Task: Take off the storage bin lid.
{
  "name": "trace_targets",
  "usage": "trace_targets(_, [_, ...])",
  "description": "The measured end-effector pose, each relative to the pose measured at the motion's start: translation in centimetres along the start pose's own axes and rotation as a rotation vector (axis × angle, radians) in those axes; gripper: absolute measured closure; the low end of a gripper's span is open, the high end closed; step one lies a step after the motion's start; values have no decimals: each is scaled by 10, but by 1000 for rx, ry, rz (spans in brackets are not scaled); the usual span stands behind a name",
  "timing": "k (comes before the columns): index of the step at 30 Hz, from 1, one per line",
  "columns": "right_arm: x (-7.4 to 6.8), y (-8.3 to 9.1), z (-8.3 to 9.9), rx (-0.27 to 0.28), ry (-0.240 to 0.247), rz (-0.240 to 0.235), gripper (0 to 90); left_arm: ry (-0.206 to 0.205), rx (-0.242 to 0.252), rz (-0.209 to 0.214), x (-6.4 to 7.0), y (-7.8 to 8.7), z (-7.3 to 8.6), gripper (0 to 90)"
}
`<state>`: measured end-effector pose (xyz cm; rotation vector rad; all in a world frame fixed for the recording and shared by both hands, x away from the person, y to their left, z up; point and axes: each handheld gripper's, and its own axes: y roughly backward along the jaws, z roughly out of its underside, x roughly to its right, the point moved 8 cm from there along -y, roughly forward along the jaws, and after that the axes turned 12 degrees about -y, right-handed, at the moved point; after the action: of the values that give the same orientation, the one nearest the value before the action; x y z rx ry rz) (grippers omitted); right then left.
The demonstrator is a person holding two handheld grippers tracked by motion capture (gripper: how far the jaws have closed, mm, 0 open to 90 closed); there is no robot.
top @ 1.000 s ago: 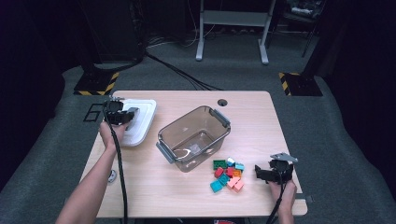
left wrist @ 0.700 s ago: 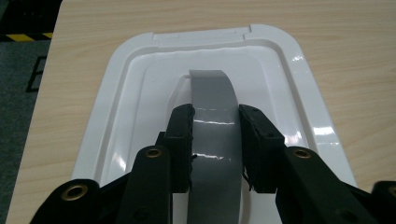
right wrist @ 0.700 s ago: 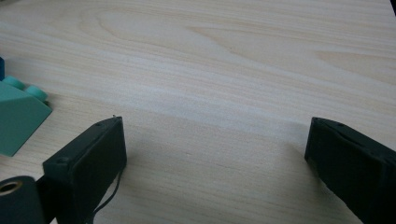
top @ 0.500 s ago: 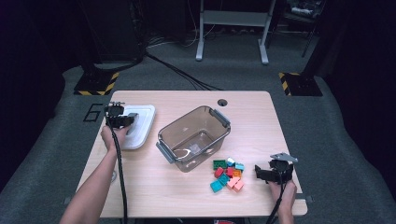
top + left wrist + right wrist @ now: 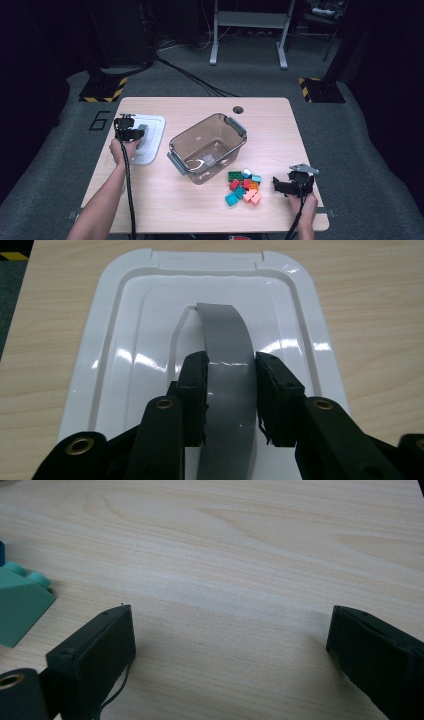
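Observation:
A white lid (image 5: 154,131) lies flat near the table's left edge, with a grey strap handle (image 5: 220,330) arching over its middle. My left gripper (image 5: 139,132) is shut on that handle; in the left gripper view the two black jaws (image 5: 231,360) press the strap from both sides. A clear plastic bin (image 5: 207,147) with grey latches stands in the middle of the table. Just right of it lies a pile of small coloured bricks (image 5: 243,186). My right gripper (image 5: 276,185) rests low on the table right of the pile, open (image 5: 230,620), with bare wood between its jaws.
A teal brick (image 5: 20,607) lies at the left edge of the right gripper view. The wooden table (image 5: 270,125) has a round cable hole (image 5: 238,109) at its far side. Dark floor, cables and a metal stand lie beyond the table.
My left gripper has drawn slightly toward the near side of the table while staying on the lid's handle. The right gripper has not moved.

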<state>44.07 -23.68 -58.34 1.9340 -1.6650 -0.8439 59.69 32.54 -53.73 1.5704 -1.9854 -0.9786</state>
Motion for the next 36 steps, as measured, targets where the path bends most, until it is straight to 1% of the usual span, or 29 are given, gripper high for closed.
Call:
trace_targets(3, [0,0,0,1,-1,0,47,11,10,-1,0,1,-1,648])
trace_targets(5, [0,0,0,1,-1,0,47,-1,10,-6,1,4,-3,568])
trace_targets(6, [0,0,0,0,-1,0,47,-13,3,0,3,6,-4,520])
trace_targets(8, [0,0,0,0,-2,0,48,-39,4,4,6,11,-7,424])
trace_targets(13, [0,0,0,0,-1,0,48,-73,38,26,13,26,-13,279])
trace_targets(15, [0,0,0,0,-2,-1,49,-82,52,50,17,33,-15,234])
trace_targets(16, [0,0,0,0,-2,-1,49,-89,53,55,18,36,-16,202])
trace_targets(17, [0,0,0,0,-2,-1,49,-98,60,59,20,40,-16,186])
trace_targets(18, [0,0,0,-1,2,1,49,-114,78,55,22,44,-17,177])
trace_targets(19, [0,0,0,0,-2,-1,49,-136,85,52,24,48,-17,168])
trace_targets(20, [0,0,0,0,2,0,49,-147,94,58,27,51,-17,158])
trace_targets(23, [0,0,0,-1,3,1,49,-168,116,76,35,62,-15,143])
trace_targets(26, [0,0,0,0,-2,-1,49,-178,132,89,41,70,-11,120])
trace_targets(30, [0,0,0,0,3,-1,49,-191,154,103,47,79,-2,95])
trace_targets(32, [0,0,0,1,3,-1,49,-203,156,113,49,85,3,87])
trace_targets(34, [0,0,0,1,3,-1,49,-202,162,120,52,89,7,79])
trace_targets(35, [0,0,0,0,3,0,50,-203,172,122,53,90,9,76])
trace_targets(36, [0,0,0,0,3,0,50,-207,168,127,55,93,12,74])
